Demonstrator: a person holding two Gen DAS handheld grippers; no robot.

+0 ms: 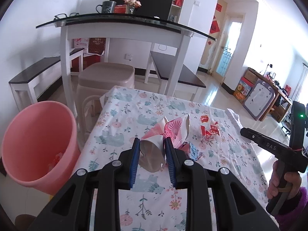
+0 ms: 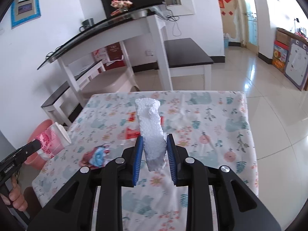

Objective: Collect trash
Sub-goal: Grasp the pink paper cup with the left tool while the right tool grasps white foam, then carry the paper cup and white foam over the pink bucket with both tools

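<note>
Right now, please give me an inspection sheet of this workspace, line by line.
Surface: floral tablecloth covers the table.
Job's things: crushed paper cup, foam piece, pink bin beside the table on the left.
Clutter: red wrapper and crumpled blue-red wrapper lie on the cloth.
Grippers: left gripper grips the cup; right gripper grips the foam.
Cables: white cord hangs at the far desk.
Surroundings: glass-topped desk, benches, tiled floor.

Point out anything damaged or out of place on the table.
The paper cup in the left gripper is crushed flat. A crumpled wrapper and a torn red packet litter the tablecloth.
</note>
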